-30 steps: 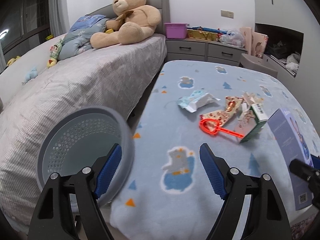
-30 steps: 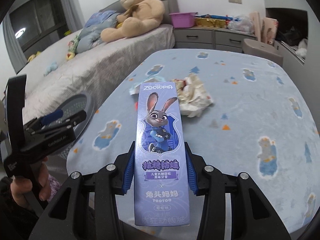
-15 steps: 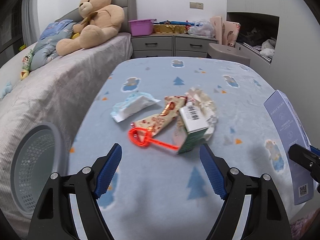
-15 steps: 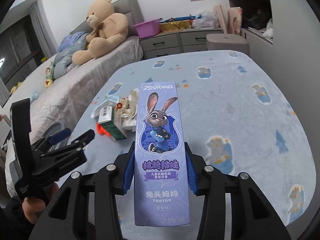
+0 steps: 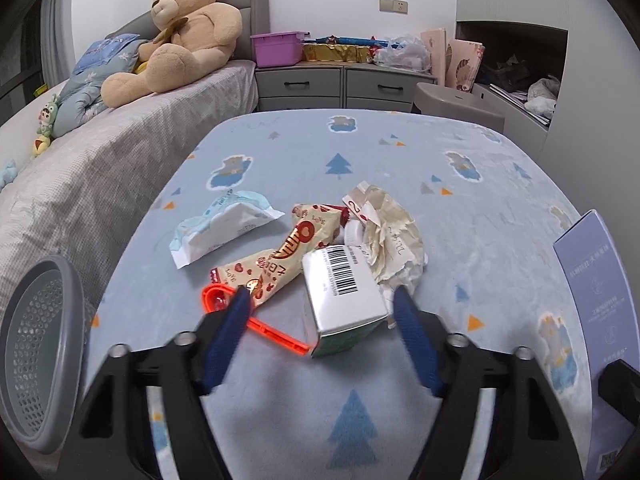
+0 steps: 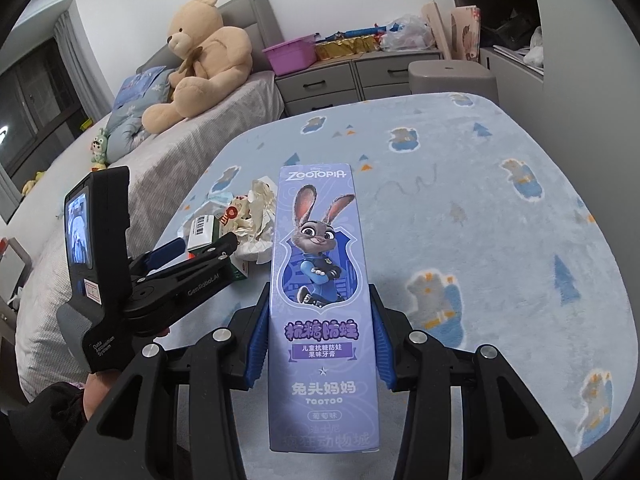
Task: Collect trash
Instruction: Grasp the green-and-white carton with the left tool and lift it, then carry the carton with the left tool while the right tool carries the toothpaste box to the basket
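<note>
My left gripper (image 5: pixel 322 304) is open, its blue pads straddling a white-and-green carton with a barcode (image 5: pixel 342 298) on the blue blanket. An orange plastic ring wand (image 5: pixel 256 320), a red-patterned snack wrapper (image 5: pixel 280 256), crumpled paper (image 5: pixel 394 240) and a wet-wipe pack (image 5: pixel 224 228) lie around it. My right gripper (image 6: pixel 316 312) is shut on a tall purple Zootopia toothpaste box (image 6: pixel 320 280), which also shows in the left wrist view (image 5: pixel 600 320). The left gripper also shows in the right wrist view (image 6: pixel 192 256) over the pile.
A grey perforated basket (image 5: pixel 36 356) stands at the lower left beside the bed. A grey bed with a teddy bear (image 5: pixel 180 32) lies to the left. Grey drawers (image 5: pixel 340 84) and a stool (image 5: pixel 456 100) stand behind the blue blanket (image 5: pixel 480 208).
My left gripper has swung from the basket rightward and down to the trash pile, now straddling the carton. My right gripper has kept hold of the purple box.
</note>
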### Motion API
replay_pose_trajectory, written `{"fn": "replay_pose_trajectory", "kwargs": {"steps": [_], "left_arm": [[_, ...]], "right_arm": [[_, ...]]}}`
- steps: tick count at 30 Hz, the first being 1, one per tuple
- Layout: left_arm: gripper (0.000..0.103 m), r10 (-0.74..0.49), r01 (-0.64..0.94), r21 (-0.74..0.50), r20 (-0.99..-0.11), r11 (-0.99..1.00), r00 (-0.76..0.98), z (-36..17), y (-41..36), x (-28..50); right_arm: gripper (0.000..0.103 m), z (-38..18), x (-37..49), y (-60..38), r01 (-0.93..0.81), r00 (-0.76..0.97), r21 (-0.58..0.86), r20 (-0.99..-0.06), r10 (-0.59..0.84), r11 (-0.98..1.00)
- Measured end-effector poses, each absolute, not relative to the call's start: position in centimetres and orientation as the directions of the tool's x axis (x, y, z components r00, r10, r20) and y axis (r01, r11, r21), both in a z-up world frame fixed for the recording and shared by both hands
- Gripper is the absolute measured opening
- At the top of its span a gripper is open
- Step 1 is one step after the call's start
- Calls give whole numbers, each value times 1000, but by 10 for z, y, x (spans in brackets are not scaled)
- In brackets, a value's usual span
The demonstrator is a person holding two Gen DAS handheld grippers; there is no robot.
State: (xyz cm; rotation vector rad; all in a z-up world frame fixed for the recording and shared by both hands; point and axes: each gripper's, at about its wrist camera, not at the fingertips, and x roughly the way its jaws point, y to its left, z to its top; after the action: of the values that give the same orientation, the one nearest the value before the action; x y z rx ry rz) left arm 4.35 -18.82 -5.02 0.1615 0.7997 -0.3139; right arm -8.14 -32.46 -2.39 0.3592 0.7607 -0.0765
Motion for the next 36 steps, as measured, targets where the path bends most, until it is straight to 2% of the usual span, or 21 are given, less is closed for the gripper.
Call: {"fn": "replay_pose_trajectory", "kwargs": {"steps": [1,2,13,18,25,36], "left_arm": [[44,-219,344,22,-733,939,644,-51,-189,44],[31,-224,350,18,-739,936,636,-52,-189,44],[31,-278,363,-26,-694,931,664,-20,-149,16],[31,-258,337,-20,-687,941,679,-9,-111,0],[31,-167,236,7,-688,972,706,-4,-42,-6],[31,8,30,44,-676,999,736,12,74,14]], "right_arm": [[43,-25,-81,-325,197,723,291,-688,61,936],[43,-26,-80,-325,198,721,291,-690,62,936],[43,-29,-75,-313,188,716,274,-696,59,943],[43,-32,-68,-295,157,709,269,-700,81,950],[43,-33,-50,-254,84,689,283,-709,149,955],[43,-10,3,-145,-149,654,297,-686,319,943]]}}
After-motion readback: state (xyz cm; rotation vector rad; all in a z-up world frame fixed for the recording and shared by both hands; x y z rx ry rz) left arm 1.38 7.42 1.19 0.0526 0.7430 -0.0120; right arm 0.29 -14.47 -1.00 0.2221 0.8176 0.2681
